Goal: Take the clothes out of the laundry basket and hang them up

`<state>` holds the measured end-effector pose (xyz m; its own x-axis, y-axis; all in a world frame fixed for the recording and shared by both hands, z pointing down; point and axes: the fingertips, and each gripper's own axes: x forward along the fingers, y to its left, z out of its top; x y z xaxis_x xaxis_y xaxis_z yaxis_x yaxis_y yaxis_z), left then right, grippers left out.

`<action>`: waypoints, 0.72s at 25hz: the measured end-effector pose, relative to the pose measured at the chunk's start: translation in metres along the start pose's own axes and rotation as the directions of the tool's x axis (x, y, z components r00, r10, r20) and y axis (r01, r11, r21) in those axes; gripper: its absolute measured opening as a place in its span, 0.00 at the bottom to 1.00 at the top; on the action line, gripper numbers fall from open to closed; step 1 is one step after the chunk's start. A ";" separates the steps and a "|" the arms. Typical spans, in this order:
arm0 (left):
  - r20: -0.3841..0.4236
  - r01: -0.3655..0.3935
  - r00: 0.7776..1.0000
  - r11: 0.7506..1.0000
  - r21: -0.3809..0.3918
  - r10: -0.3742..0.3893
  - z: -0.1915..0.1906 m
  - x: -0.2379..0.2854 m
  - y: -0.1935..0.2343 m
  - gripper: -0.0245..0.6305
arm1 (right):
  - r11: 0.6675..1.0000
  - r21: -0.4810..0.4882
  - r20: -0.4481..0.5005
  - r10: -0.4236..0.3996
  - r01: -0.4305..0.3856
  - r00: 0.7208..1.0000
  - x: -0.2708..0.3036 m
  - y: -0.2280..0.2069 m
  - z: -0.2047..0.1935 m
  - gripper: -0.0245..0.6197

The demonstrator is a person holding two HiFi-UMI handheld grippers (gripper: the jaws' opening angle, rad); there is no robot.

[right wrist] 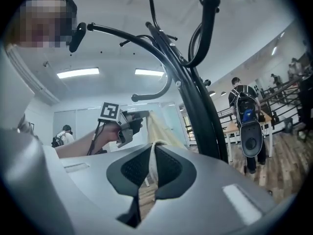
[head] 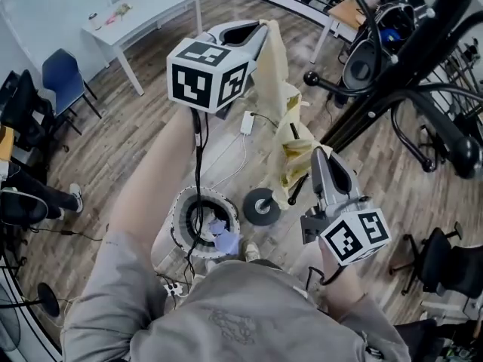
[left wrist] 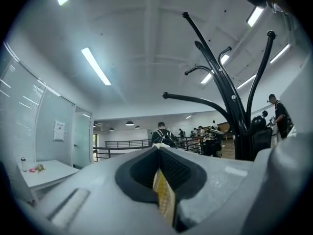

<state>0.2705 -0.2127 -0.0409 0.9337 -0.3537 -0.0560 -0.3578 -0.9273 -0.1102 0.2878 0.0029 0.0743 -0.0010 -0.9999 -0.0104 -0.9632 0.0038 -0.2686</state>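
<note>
Two tongs grip one pale yellow garment [head: 281, 81], which hangs in the air between them, well above the wooden floor [head: 113, 149]. The left tongs [head: 261, 26] are raised high and closed on the garment's upper edge; in the left gripper view a strip of yellow cloth [left wrist: 164, 196] is pinched between the dark pads of the left tongs [left wrist: 158, 151]. The right tongs [head: 318, 154] sit lower and nearer the person, closed on a fold of the same cloth, which shows as a pale strip [right wrist: 147, 176] squeezed between the jaws of the right tongs [right wrist: 153, 147]. From the left tongs the cloth drapes down and bunches near the right tongs.

Just beside the garment stands a black coat stand [head: 392, 89], its curved hooks [left wrist: 195, 101] empty. Below the left arm, on the floor, sits the round laundry basket [head: 179, 211], with a pale blue item [head: 225, 238] inside. A white surface [head: 151, 10] and a blue chair [head: 60, 74] stand well apart.
</note>
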 end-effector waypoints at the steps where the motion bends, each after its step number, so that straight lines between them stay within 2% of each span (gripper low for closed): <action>1: 0.016 0.016 1.000 1.000 0.000 -0.016 0.007 0.003 -0.007 0.05 | 1.000 -0.011 0.010 -0.007 0.007 1.000 -0.004 0.001 0.003 0.09; 6: 0.089 0.096 0.992 0.995 -0.033 -0.093 0.036 0.010 -0.046 0.05 | 0.996 -0.056 0.056 -0.060 0.063 0.997 -0.028 -0.004 0.008 0.09; 10: 0.097 0.151 0.984 0.988 -0.007 -0.150 0.046 -0.002 -0.076 0.05 | 0.995 -0.035 0.061 -0.090 0.092 0.994 -0.039 -0.006 0.003 0.09; 14: 0.105 0.182 0.978 0.983 0.016 -0.182 0.053 -0.027 -0.102 0.05 | 0.994 -0.013 0.062 -0.104 0.105 0.993 -0.049 -0.008 -0.001 0.09; 18: 0.115 0.164 0.979 0.986 0.039 -0.168 0.051 -0.059 -0.116 0.05 | 0.994 0.004 0.048 -0.106 0.106 0.993 -0.057 -0.006 -0.009 0.09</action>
<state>0.2562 -0.0781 -0.0753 0.9728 -0.1767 -0.1500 -0.1998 -0.9673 -0.1562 0.2908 0.0597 0.0847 0.1138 -0.9931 -0.0281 -0.9568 -0.1020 -0.2722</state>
